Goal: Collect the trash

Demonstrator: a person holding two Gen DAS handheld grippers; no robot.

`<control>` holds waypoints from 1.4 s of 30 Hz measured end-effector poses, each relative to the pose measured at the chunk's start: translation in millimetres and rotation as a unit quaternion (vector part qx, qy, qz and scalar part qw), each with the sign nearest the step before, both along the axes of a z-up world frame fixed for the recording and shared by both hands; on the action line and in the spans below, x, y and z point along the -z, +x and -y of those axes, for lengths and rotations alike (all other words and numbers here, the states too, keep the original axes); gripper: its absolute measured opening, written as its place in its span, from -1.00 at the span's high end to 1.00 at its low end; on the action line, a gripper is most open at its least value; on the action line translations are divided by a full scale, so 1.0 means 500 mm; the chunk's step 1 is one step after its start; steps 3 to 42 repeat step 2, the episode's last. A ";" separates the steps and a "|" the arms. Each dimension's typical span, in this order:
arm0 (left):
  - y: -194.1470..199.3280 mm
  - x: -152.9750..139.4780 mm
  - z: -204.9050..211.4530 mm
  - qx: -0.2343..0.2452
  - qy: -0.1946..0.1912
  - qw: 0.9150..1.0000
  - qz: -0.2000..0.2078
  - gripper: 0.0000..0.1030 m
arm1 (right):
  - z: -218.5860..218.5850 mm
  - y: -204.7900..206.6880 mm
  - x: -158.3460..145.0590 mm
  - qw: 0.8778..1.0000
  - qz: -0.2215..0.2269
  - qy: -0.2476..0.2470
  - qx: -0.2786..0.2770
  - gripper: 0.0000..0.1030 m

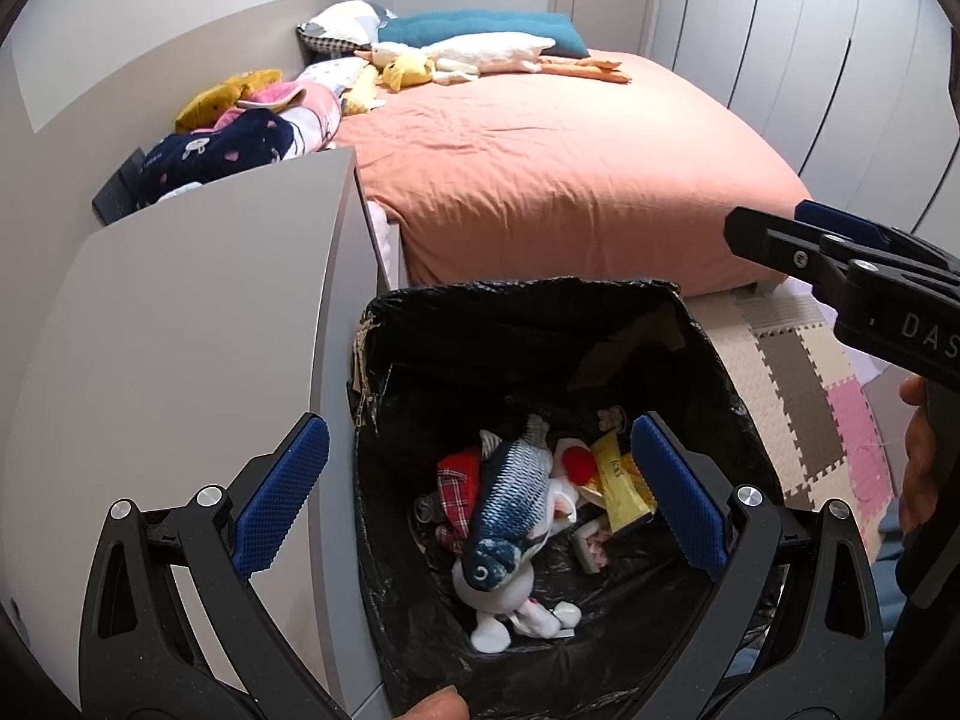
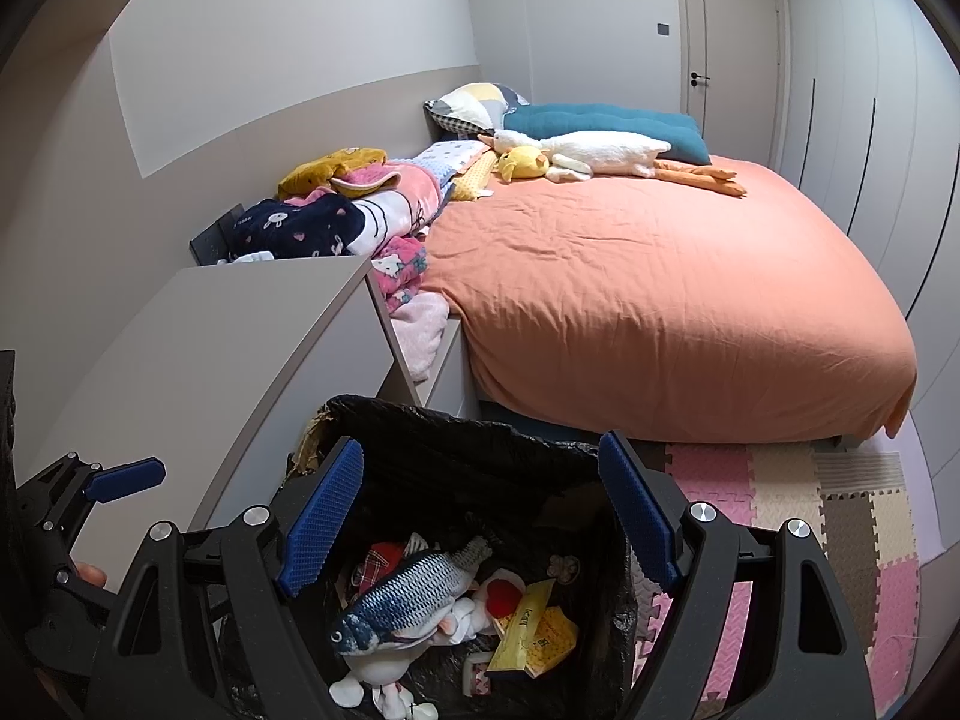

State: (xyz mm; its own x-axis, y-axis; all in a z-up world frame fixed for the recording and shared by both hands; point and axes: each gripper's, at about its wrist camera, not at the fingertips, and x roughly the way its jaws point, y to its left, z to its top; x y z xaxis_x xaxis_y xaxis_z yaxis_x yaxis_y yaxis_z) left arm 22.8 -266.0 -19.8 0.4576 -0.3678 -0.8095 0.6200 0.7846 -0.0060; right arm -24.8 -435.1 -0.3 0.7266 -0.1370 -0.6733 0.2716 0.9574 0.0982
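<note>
A bin lined with a black bag stands on the floor beside a grey cabinet. Inside lie a blue plush fish, a white plush toy, a red plaid cloth and a yellow packet. My left gripper is open and empty above the bin. My right gripper is open and empty above the bin too. It shows at the right of the left wrist view. The left gripper shows at the left edge of the right wrist view.
A grey cabinet stands left of the bin. A bed with an orange cover lies behind, with pillows, plush toys and folded blankets. A foam puzzle mat covers the floor at right.
</note>
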 end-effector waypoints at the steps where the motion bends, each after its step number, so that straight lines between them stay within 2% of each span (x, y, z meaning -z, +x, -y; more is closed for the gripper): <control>1: 0.000 0.000 -0.001 -0.001 0.000 1.000 0.001 -0.89 | 0.001 0.001 0.000 1.000 -0.001 -0.001 0.000 -0.57; 42: -0.001 0.000 -0.001 -0.001 0.001 1.000 0.001 -0.89 | 0.000 -0.002 0.001 1.000 -0.001 -0.001 0.000 -0.57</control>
